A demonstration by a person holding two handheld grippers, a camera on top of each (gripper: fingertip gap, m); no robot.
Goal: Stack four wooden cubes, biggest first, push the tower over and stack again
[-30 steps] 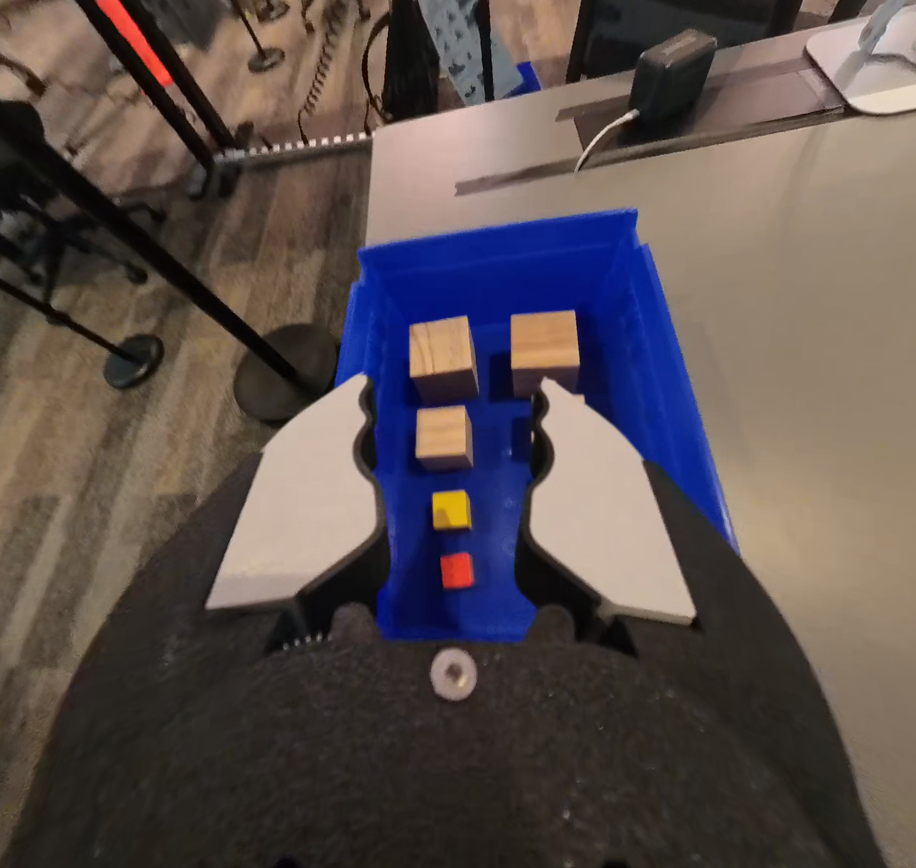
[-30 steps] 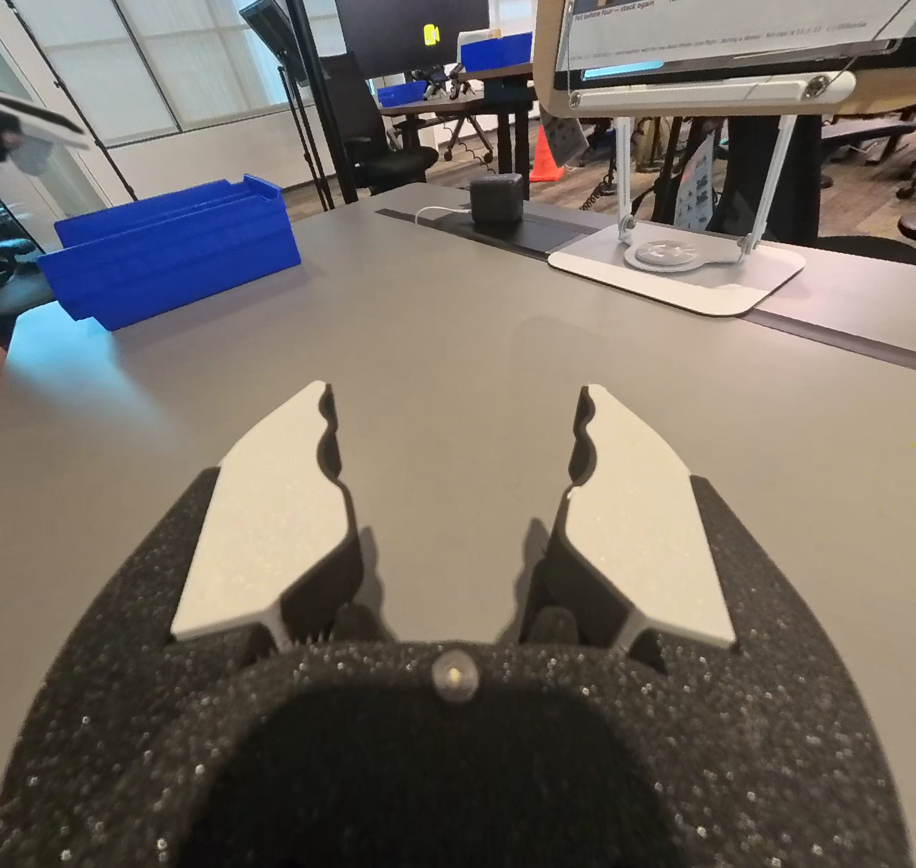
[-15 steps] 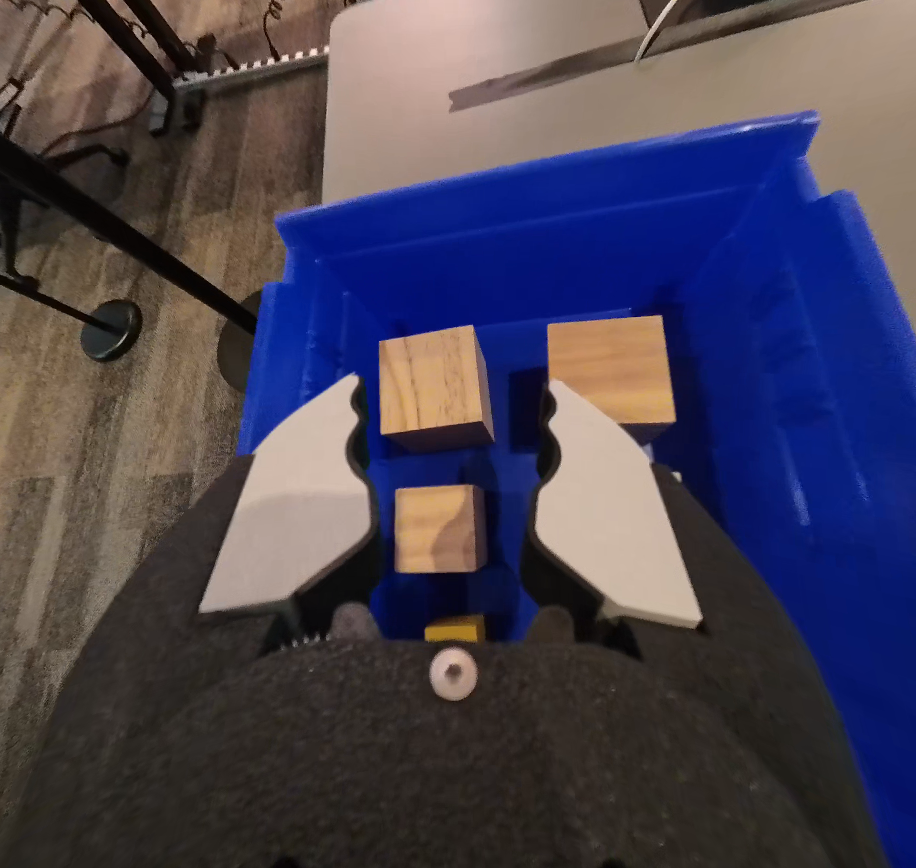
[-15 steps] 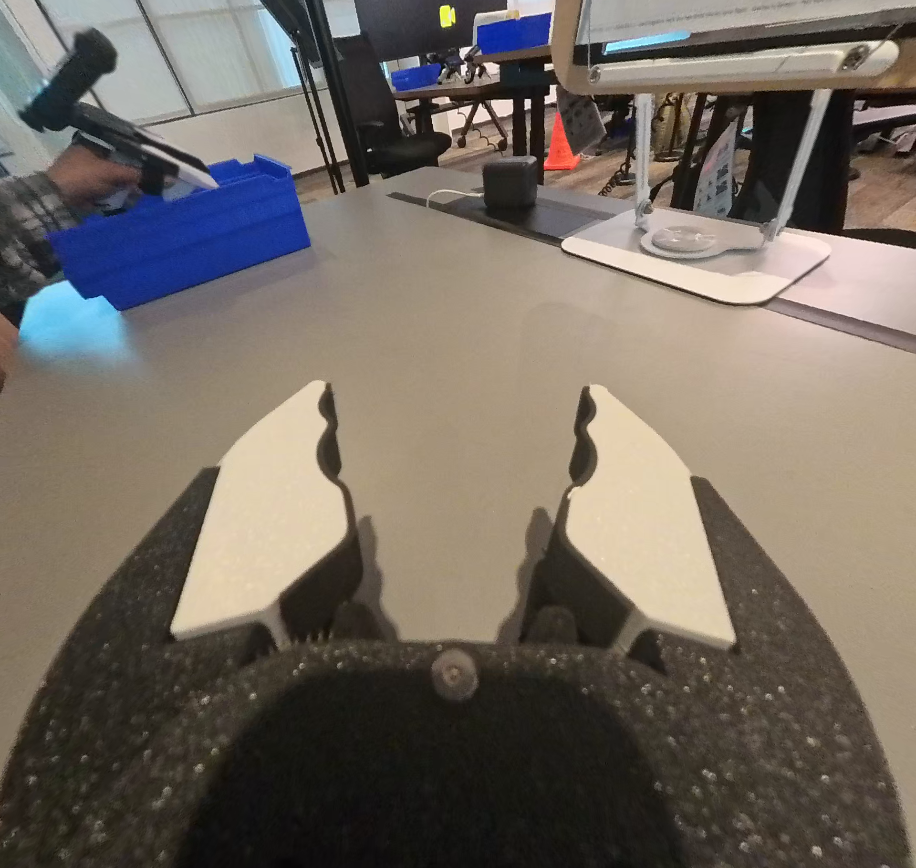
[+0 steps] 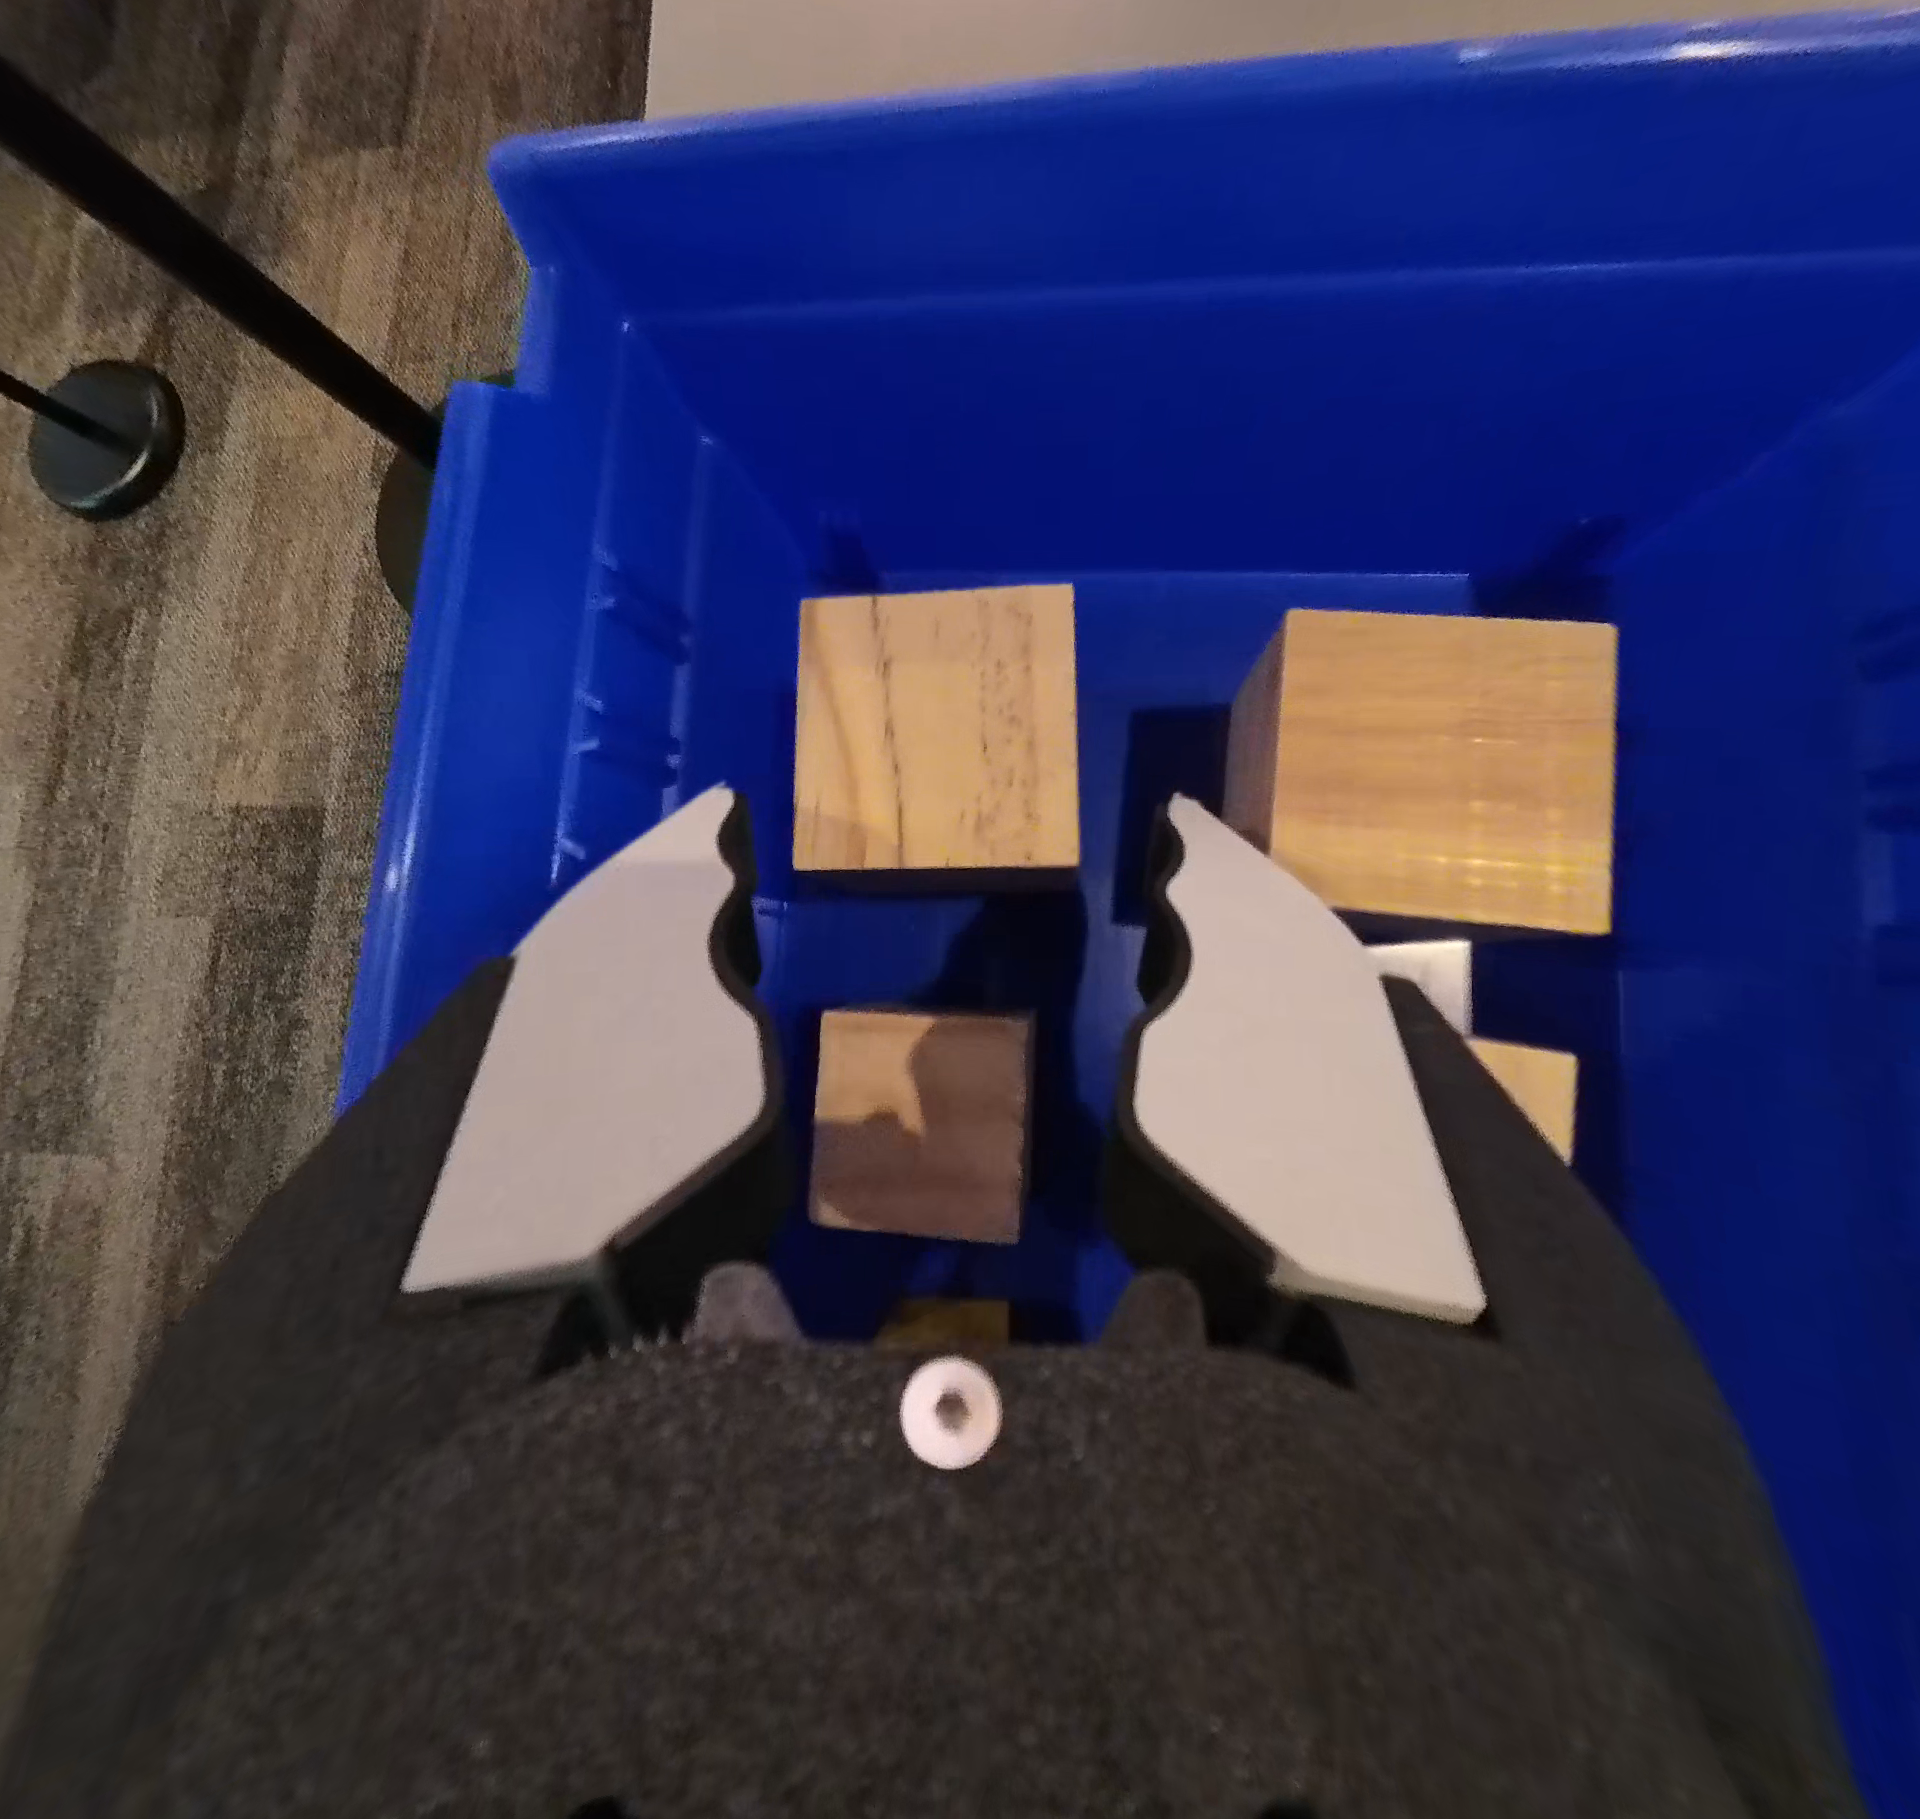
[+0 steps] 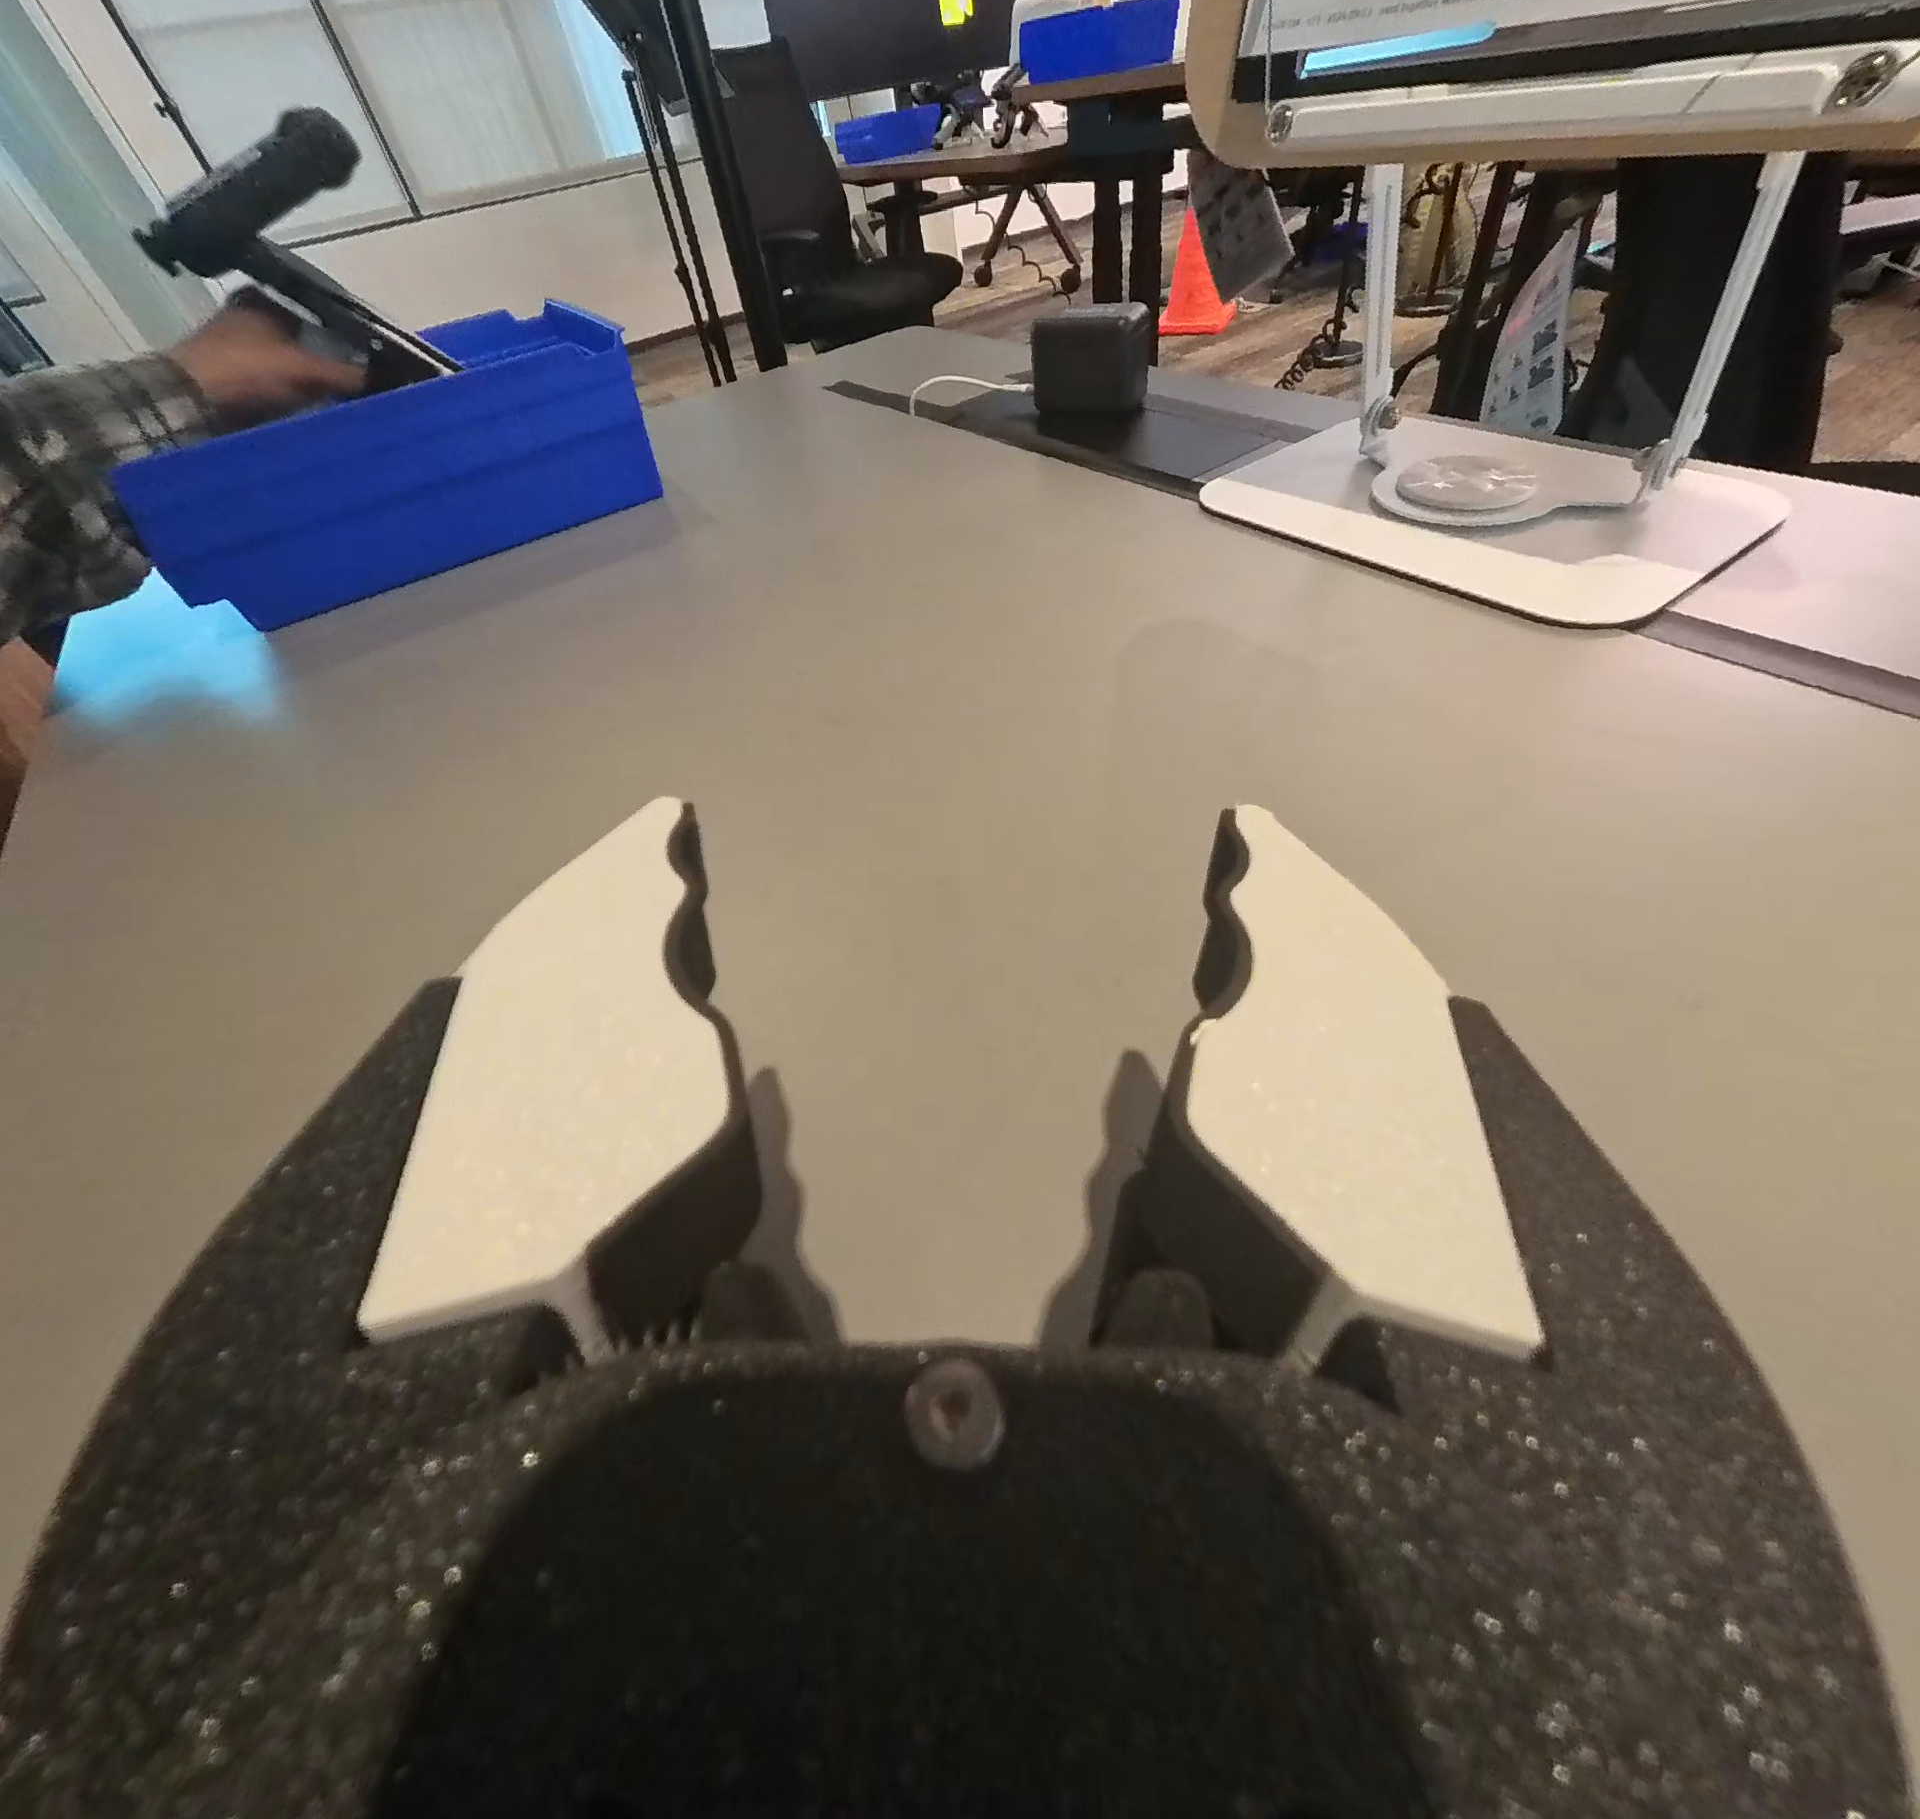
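Observation:
In the left wrist view a blue bin (image 5: 1039, 315) holds wooden cubes. The biggest cube (image 5: 1434, 761) lies at the back right, a medium cube (image 5: 935, 725) at the back left, and a smaller, darker cube (image 5: 920, 1125) in front of it. Another small cube (image 5: 1527, 1094) peeks out behind my right finger. My left gripper (image 5: 951, 813) is open and empty, lowered into the bin, with the smaller cube lying between its jaws. My right gripper (image 6: 956, 824) is open and empty, low over the grey table (image 6: 935, 689). The bin (image 6: 395, 491) also shows at far left there.
A yellow block (image 5: 945, 1317) is just visible at the left gripper's base. A white stand base (image 6: 1496, 522) holding a screen and a black box (image 6: 1091, 356) with a cable sit at the table's far side. A hand and sleeve (image 6: 94, 450) hold the left gripper at the bin. There is about 65 centimetres between the tips of the two grippers.
My left gripper has dropped down into the bin and moved forward, so the cubes look larger and the red and yellow blocks slid under its base. The right gripper has barely shifted.

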